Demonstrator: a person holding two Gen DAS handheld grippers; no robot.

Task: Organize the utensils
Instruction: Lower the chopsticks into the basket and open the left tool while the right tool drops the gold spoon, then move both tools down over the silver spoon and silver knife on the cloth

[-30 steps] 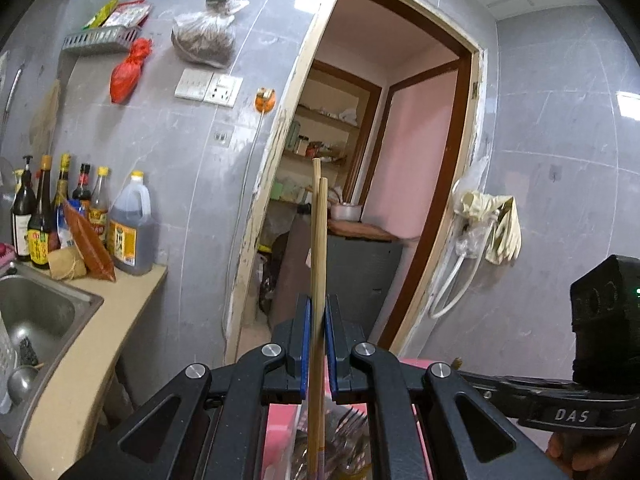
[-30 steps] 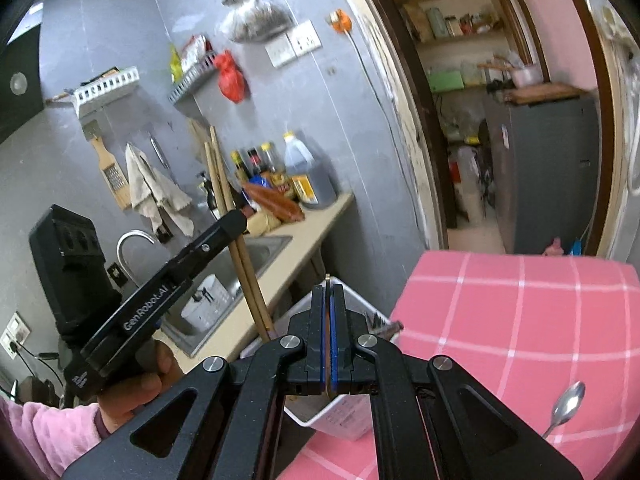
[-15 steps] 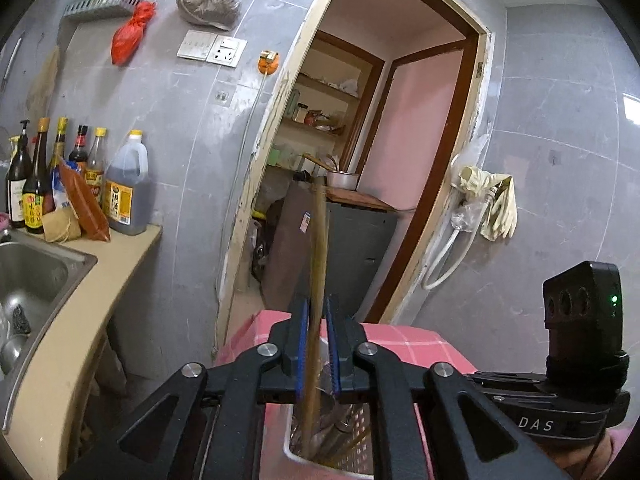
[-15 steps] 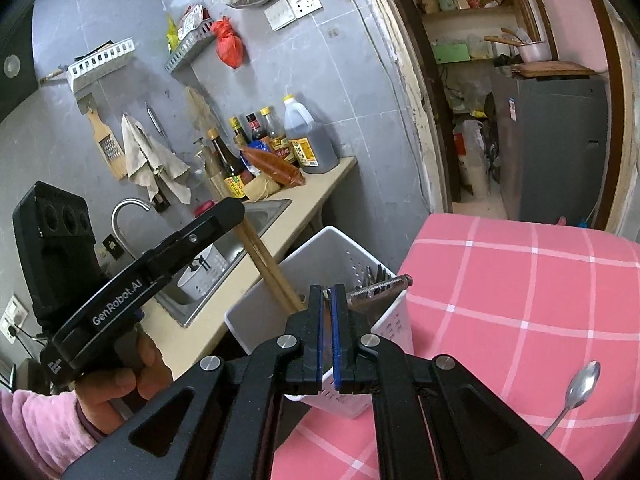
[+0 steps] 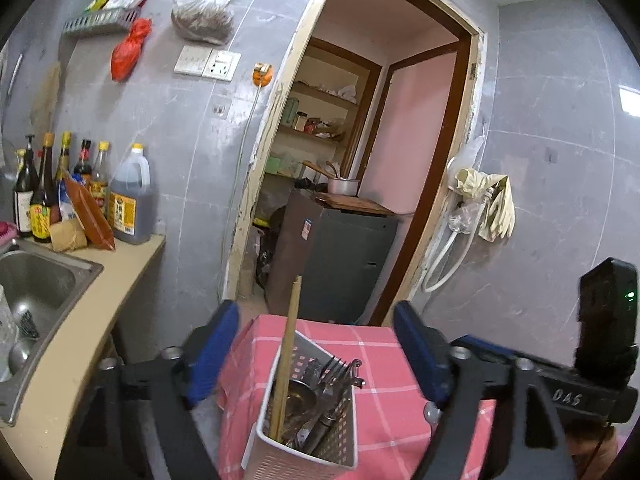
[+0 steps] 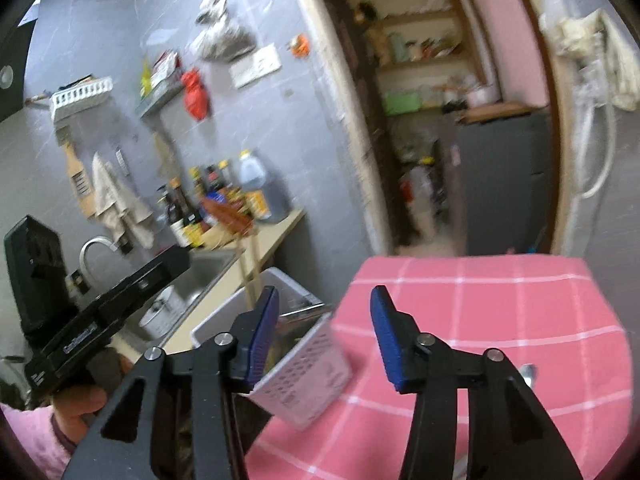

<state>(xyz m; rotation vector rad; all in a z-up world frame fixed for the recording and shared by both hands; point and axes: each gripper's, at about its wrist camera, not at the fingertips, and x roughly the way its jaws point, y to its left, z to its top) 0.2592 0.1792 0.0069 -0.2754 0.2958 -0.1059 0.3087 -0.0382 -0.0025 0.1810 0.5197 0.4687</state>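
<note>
Standing upright in the white basket (image 5: 304, 432), the chopsticks (image 5: 289, 352) are seen among forks and other metal cutlery — that part of the sorting is judged done. The basket sits at the near-left corner of the pink checked tablecloth (image 5: 384, 392). A spoon (image 6: 527, 372) is glimpsed on the cloth behind the right tongs, so at least one piece is judged left to collect. The left tongs (image 5: 316, 356) are spread wide and nothing is held; the right tongs (image 6: 323, 334) are likewise parted and empty. Little writing can be read — "DAS" on the right tool's body (image 5: 566, 399); the bottle labels (image 5: 120, 210) are too small.
</note>
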